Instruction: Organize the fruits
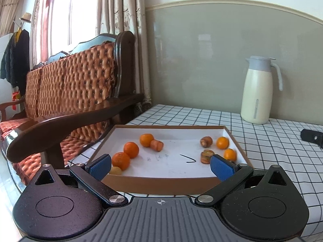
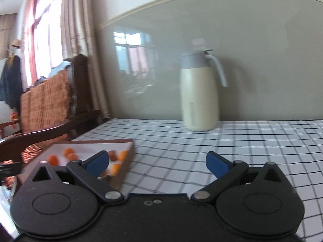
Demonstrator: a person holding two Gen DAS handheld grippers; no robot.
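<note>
Now our left gripper hangs wide open over the near wall of the tray, holding nothing. Oranges cluster at ten o'clock inside, more oranges at two o'clock, with brown fruit pieces between and beside them. Our right gripper is also spread wide and empty above the checked tablecloth, tray at nine o'clock, jug at twelve.

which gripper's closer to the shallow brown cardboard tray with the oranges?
Left. The left gripper hangs open right over the cardboard tray's near wall. The right gripper sits open off its right side, over checkered tablecloth.
</note>
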